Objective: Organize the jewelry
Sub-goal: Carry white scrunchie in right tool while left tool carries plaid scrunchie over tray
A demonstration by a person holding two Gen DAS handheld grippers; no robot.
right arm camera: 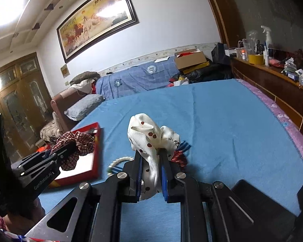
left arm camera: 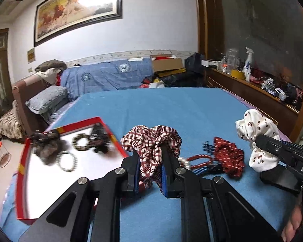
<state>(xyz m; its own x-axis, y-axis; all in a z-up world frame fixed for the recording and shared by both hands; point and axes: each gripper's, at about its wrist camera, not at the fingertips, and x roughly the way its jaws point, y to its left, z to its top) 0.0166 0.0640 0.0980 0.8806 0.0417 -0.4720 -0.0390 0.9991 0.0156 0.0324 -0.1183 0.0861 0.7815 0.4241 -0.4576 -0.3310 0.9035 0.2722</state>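
Note:
My left gripper point(left arm camera: 150, 155) is shut on a red-and-white plaid scrunchie point(left arm camera: 151, 141) and holds it above the blue bed, just right of a red-rimmed tray point(left arm camera: 22, 161). The tray holds bead bracelets point(left arm camera: 67, 161) and dark hair pieces point(left arm camera: 46, 145). My right gripper point(right arm camera: 150, 153) is shut on a white cherry-print scrunchie point(right arm camera: 149, 139); it also shows in the left wrist view point(left arm camera: 256, 133). On the bed lie a red dotted scrunchie point(left arm camera: 230, 157), a red bead bracelet point(left arm camera: 198, 159) and a pearl bracelet point(right arm camera: 119, 161).
The blue bedspread point(right arm camera: 232, 131) stretches ahead. A wooden shelf point(right arm camera: 272, 76) with bottles runs along the right. Pillows point(left arm camera: 46, 100), a folded quilt and cardboard boxes point(right arm camera: 189, 59) lie at the far end.

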